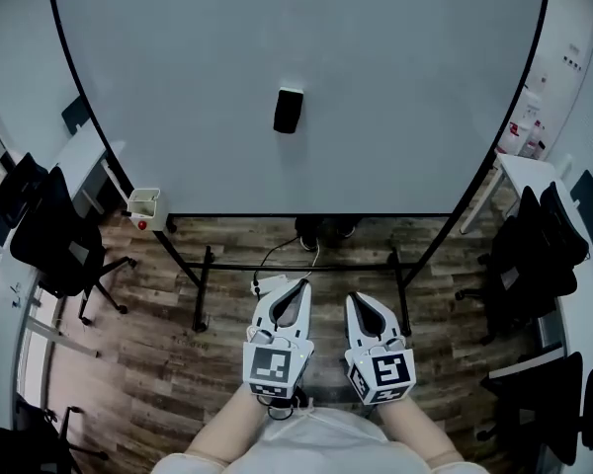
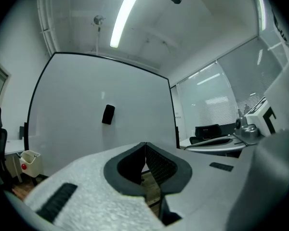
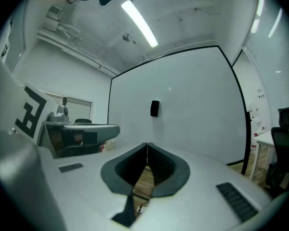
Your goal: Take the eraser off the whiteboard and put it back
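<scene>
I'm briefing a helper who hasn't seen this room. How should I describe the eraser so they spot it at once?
Look at the large whiteboard on its black stand. Near the middle of its face sits the eraser, a small dark upright block. It is the only dark thing on that white surface.

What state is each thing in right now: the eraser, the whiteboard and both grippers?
eraser: stuck upright on the board, untouched.
whiteboard: blank, no writing visible, standing on its frame.
left gripper: jaws shut, empty, short of the board.
right gripper: jaws shut, empty, short of the board.
</scene>
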Motion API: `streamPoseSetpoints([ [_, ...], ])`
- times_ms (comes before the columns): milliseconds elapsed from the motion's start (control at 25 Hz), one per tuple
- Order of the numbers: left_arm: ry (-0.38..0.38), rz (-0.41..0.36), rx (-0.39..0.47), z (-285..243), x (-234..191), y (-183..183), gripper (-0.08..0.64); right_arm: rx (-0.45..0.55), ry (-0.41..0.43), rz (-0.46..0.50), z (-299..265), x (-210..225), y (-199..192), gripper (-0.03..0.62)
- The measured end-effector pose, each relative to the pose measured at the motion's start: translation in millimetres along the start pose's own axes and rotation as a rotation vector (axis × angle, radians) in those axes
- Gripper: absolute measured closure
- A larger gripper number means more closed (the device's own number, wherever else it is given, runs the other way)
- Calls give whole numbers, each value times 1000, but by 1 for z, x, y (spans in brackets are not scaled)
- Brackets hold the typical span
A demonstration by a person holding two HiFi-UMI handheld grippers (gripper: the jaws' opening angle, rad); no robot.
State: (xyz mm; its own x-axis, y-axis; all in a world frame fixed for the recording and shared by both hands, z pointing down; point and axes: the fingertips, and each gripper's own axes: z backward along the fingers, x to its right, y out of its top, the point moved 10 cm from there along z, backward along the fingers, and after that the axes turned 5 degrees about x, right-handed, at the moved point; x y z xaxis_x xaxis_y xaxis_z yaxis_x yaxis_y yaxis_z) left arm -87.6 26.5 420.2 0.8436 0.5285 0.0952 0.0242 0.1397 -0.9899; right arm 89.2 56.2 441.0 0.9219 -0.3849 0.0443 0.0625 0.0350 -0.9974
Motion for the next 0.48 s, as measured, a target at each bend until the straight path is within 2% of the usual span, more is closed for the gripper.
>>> streamPoseSetpoints([
  [280, -29, -22, 37, -62, -87, -3, 543, 8, -36, 21, -99, 0, 3, 565],
  [480, -17, -17, 60, -91, -120, -9, 543, 12, -38, 0, -144, 7, 3, 565],
])
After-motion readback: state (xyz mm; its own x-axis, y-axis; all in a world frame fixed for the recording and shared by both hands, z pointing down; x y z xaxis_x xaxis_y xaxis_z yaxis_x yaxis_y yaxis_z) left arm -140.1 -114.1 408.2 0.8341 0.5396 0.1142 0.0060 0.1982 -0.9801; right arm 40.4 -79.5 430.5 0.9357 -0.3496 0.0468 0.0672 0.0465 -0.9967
